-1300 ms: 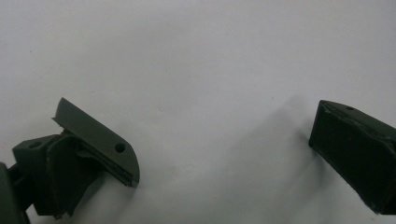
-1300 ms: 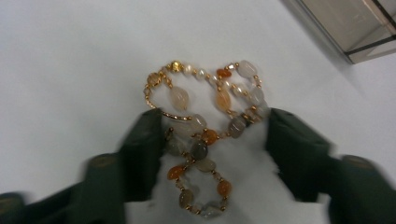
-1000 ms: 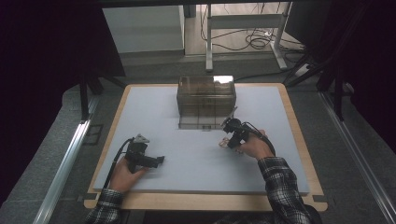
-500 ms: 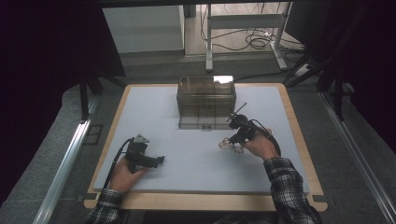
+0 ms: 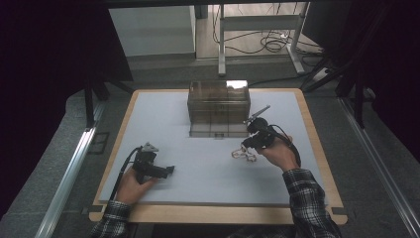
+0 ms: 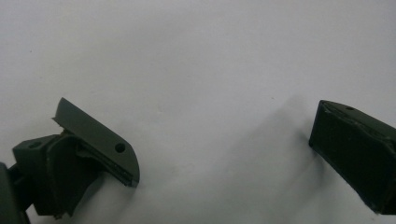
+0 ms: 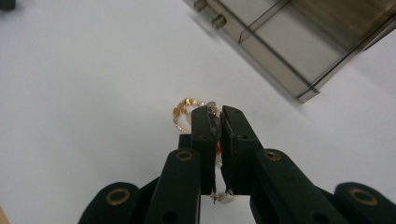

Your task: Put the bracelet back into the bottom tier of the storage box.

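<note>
Carefully lifting the thin gold beaded chain bracelet (image 7: 184, 112) just right of the smoky clear-plastic drawer box (image 5: 218, 108), pinched by one edge in the closed right gripper (image 7: 215, 112), risking slipping from so slight a hold.

Pale table top (image 5: 208, 168) with wooden edge, grey carpet floor (image 5: 366, 163) around it. Metal rail (image 5: 64, 178) along the left. Behind: light cabinet (image 5: 151, 29), metal desk legs (image 5: 223, 44), loose cables (image 5: 270, 42) on the floor. Dark sides, bright centre.
</note>
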Motion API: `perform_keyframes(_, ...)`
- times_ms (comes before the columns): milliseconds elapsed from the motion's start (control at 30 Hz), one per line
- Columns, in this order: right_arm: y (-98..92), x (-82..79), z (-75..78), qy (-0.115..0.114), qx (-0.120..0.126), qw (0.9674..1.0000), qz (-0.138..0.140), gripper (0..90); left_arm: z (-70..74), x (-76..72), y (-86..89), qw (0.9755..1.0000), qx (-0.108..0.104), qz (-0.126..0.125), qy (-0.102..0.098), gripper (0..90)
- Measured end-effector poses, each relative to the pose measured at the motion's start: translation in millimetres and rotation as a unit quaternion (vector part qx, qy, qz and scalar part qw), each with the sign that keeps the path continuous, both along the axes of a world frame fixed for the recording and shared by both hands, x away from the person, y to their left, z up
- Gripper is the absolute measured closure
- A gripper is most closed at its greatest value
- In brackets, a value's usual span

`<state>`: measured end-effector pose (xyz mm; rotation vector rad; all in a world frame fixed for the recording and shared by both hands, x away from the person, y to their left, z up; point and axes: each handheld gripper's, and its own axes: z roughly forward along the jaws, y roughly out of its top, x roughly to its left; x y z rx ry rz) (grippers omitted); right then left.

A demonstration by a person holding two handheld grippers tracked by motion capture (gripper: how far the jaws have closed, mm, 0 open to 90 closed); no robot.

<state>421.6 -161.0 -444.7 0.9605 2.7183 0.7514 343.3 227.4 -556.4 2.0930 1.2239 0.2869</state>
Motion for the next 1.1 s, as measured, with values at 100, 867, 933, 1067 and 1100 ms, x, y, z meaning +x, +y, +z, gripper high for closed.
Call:
perform_keyframes(100,-2.7,-1.9,3.7,-0.009,0.016,0.9998,-0.002,83.0,0.0,0.0,0.0,1.0,0.0,0.0,0.0,0.0)
perform_keyframes(867,-16.2,-18.4,27.1,-0.113,0.165,0.9798,-0.006,83.0,-0.1,0.1,-0.2,1.0,-0.001,0.001,-0.001,0.0)
perform_keyframes(933,-15.8,-19.0,28.9,-0.117,0.175,0.9777,-0.006,83.0,-0.1,0.1,-0.2,1.0,-0.001,0.001,-0.001,0.0)
perform_keyframes(1067,-14.5,-19.7,32.7,-0.13,0.189,0.9733,-0.004,83.0,-0.2,0.1,-0.2,1.0,-0.001,0.001,-0.001,0.0)
perform_keyframes(1100,-14.5,-19.7,32.7,-0.13,0.189,0.9733,-0.004,83.0,-0.2,0.1,-0.2,1.0,-0.001,0.001,-0.001,0.0)
